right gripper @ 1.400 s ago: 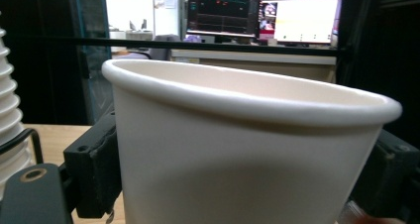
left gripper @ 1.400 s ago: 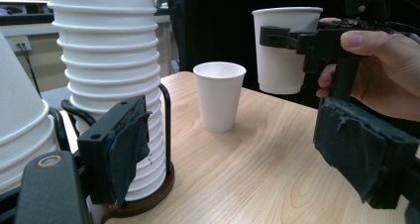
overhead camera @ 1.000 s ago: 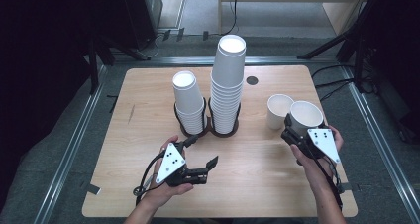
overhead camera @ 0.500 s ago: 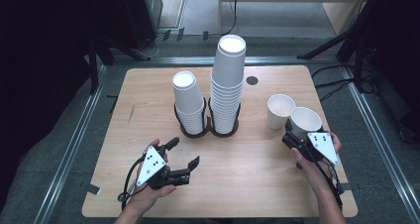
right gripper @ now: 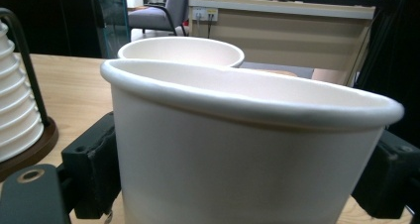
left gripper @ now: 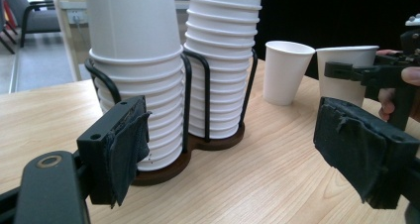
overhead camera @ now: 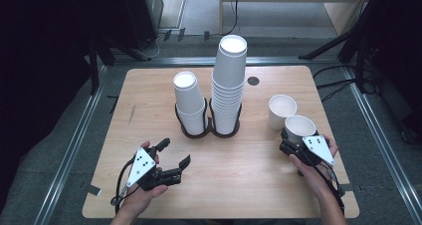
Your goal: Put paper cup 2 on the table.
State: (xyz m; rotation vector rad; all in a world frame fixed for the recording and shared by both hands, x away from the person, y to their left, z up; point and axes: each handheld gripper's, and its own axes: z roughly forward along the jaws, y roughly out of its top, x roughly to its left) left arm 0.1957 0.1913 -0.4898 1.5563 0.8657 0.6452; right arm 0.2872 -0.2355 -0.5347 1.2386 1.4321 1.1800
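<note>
**A:** The jaws of the right gripper [overhead camera: 294,143] stood on either side of the front cup [overhead camera: 300,127], one pad against each wall as far as its own view showed. They had just been opening, with the cup between them.

**B:** And the cup itself?

**A:** Upright, mouth up, long axis vertical, at the right side of the table [overhead camera: 239,185]. It sat low, though I couldn't tell whether its base had met the wood. The jaws crossed that axis level, near the bottom of the wall.

**B:** What lay around it?

**A:** A second cup [overhead camera: 281,110] stood just beyond it, on the far side from the hand, with the rims close or touching. So I'd judge the free way out was straight back toward the person.

**B:** The left gripper [overhead camera: 175,152]?

**A:** Open and empty, well apart, pointing at the short stack [overhead camera: 188,98] and tall stack [overhead camera: 229,85] in the wire holder [overhead camera: 199,133]. The right hand was by far the nearer to the front cup
</note>
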